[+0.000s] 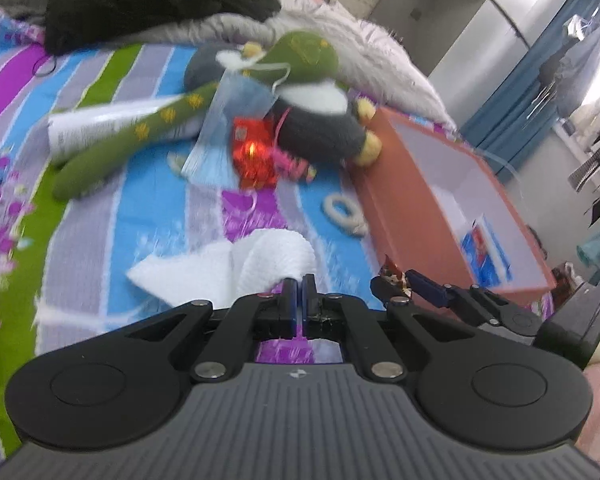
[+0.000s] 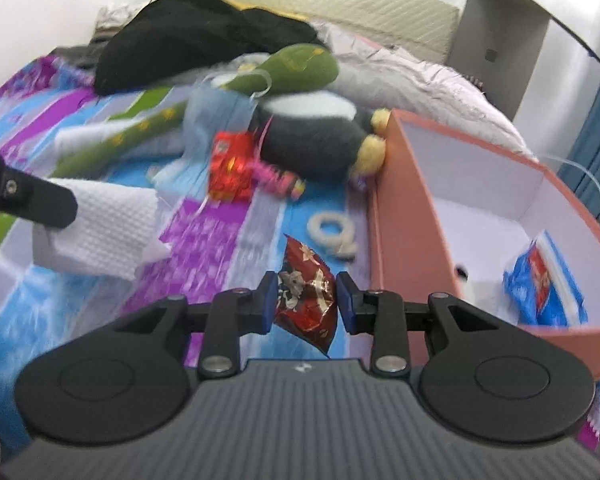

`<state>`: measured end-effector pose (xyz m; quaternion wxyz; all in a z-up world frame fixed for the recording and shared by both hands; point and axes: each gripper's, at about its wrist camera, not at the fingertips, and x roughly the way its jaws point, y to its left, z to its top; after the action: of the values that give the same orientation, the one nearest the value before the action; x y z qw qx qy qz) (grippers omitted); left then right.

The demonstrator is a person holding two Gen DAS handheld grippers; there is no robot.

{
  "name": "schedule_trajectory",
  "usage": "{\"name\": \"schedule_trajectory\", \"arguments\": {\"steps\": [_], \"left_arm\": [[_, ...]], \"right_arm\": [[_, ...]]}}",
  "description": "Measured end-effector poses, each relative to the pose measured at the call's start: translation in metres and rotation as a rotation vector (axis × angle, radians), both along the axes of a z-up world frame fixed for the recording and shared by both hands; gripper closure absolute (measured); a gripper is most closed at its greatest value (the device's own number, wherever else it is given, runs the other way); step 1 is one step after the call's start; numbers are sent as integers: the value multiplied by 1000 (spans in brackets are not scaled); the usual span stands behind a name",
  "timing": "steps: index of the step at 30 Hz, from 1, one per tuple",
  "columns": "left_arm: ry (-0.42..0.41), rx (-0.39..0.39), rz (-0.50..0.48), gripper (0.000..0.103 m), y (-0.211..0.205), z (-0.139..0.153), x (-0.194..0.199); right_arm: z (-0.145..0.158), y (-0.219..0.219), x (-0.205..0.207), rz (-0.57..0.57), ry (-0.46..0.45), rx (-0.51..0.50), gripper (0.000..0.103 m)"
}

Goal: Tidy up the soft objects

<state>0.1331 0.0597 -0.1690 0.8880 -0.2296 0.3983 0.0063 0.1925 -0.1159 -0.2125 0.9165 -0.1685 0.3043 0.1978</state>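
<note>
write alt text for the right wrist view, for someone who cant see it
The right gripper grips a dark red snack packet above a striped bedspread, beside an open pink box holding a blue packet. At left, the left gripper holds a white towel; plush toys lie behind.

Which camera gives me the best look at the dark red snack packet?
The right wrist view: the dark red snack packet sits large and centred between the right hand-held gripper pads. The left wrist view catches only a small blurred scrap of it.
</note>
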Motion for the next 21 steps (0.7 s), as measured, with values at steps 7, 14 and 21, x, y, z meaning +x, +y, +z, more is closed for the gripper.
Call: {"name": "schedule_trajectory", "arguments": {"steps": [7, 14, 21], "left_arm": [[118, 37, 55, 100, 11, -31, -2], [223, 59, 109, 89, 28, -56, 8], [280, 61, 107, 55, 28, -73, 13]], "right_arm": [[-21, -2, -15, 40, 53, -13, 66], [-23, -8, -14, 26, 74, 38, 47], [-30, -16, -8, 29, 152, 154, 46]]}}
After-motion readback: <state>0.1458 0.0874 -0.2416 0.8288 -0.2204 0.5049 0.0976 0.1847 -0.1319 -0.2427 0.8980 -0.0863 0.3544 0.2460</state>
